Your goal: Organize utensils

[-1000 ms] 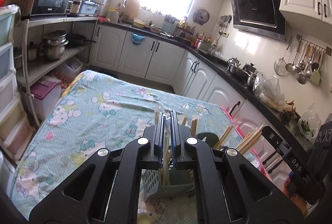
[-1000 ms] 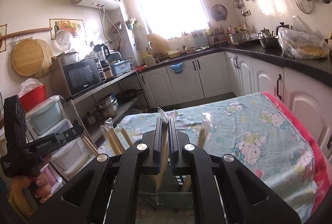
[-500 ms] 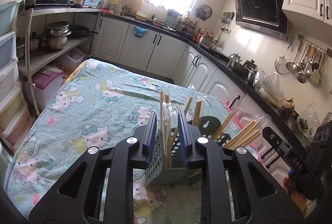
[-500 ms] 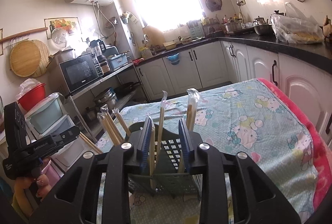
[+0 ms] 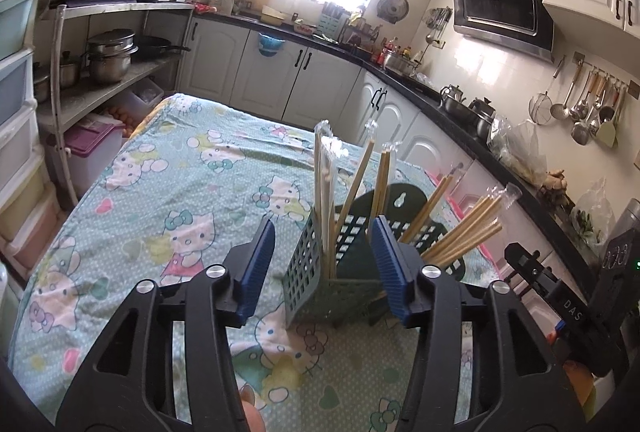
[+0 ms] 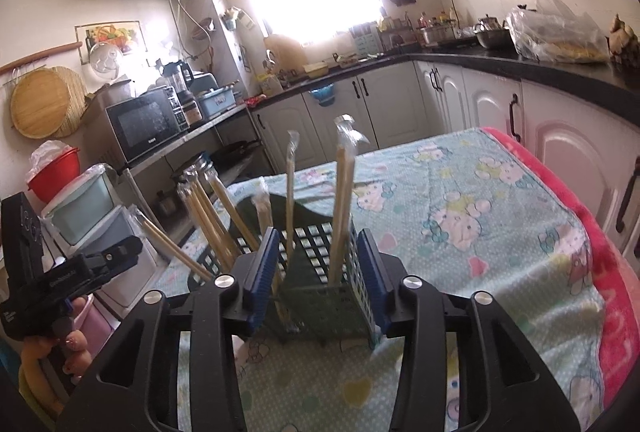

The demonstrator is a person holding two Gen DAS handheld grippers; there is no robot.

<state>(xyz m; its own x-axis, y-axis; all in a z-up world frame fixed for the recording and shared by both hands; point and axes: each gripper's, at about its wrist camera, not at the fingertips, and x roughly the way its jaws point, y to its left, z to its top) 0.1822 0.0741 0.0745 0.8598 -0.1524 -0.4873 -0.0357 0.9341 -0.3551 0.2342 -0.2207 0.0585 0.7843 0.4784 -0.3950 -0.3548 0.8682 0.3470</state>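
We've got both pairs of jaws just opening, the left gripper (image 5: 322, 272) and right gripper (image 6: 316, 276) spread with nothing pinched, wrapped chopsticks (image 5: 325, 191) standing in the green slotted holder (image 5: 340, 272) mid-table, just beyond the fingertips. Best bet: back out straight so the pads don't knock the holder or sticks.

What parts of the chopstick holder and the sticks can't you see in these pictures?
- Bottom of the green holder: in the left wrist view, the left gripper fingers cover its lower corners.
- Lower ends of the wrapped chopsticks: hidden inside the holder's slotted walls in both views.
- How many chopsticks lean in the far compartment: they overlap, too bunched to count.
- Holder's base in the right wrist view: behind the right gripper fingers.
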